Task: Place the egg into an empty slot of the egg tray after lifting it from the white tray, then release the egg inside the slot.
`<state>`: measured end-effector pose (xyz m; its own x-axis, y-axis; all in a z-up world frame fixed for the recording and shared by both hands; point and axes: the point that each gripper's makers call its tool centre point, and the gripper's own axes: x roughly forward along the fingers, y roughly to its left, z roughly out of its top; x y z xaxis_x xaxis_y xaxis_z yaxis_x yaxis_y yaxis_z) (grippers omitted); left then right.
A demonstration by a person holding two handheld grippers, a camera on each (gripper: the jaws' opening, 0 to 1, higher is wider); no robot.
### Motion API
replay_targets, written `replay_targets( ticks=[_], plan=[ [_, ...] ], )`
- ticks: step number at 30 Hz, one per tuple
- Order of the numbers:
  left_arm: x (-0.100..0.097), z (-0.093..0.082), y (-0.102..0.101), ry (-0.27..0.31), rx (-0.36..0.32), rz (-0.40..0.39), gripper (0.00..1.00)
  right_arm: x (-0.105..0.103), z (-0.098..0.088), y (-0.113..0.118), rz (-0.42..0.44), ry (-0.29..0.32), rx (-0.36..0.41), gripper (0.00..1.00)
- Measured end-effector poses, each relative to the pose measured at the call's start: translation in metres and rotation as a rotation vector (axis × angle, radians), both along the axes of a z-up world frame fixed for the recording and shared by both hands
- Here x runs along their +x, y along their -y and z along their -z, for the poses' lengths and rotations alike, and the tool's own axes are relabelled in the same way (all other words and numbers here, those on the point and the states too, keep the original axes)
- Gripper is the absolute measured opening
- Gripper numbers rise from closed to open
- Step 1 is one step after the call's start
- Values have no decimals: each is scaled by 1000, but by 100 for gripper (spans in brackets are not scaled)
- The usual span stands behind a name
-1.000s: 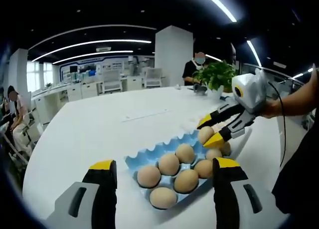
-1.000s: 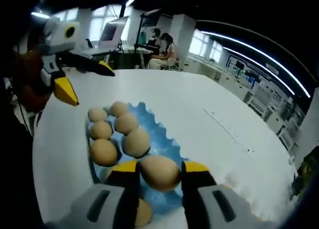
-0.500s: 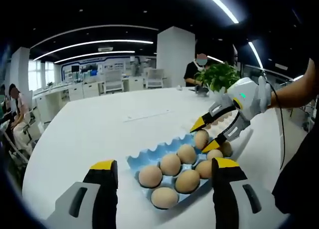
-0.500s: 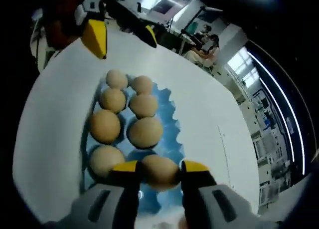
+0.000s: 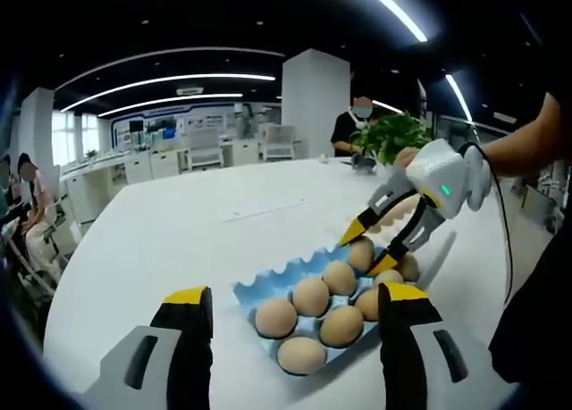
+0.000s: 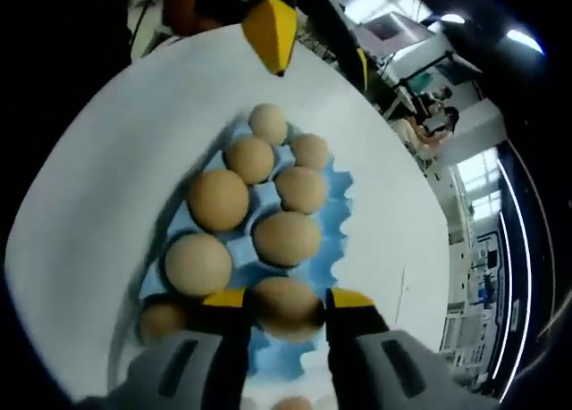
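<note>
Fingers [image 5: 188, 321] of the left gripper [image 5: 290, 330] stand wide and idle over the surface [image 5: 170, 240], facing the blue egg tray [image 5: 259, 289]. From the right gripper view, the right gripper [image 6: 286, 301] clamps the egg [image 6: 286, 305] low over the tray's near edge, apparently lined up for seating in a slot.

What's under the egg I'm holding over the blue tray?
Blue egg tray shows around the egg held by the right hand-held gripper; the slot directly beneath is covered, so I can't confirm it's empty.
</note>
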<state>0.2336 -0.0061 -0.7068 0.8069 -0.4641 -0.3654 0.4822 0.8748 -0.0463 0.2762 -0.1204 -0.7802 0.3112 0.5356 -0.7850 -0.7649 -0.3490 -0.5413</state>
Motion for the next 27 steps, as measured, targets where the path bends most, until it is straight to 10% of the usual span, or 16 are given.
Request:
replay_targets(
  ticks=[9, 15, 27],
  plan=[
    [1, 0, -1, 1, 6, 4, 74, -3, -4, 4, -2, -21, -4, 33],
    [7, -8, -2, 14, -11, 3, 73, -3, 5, -2, 147, -331, 78, 33],
    [8, -5, -4, 8, -5, 2, 72, -6, 0, 12, 230, -442, 165, 38]
  ],
)
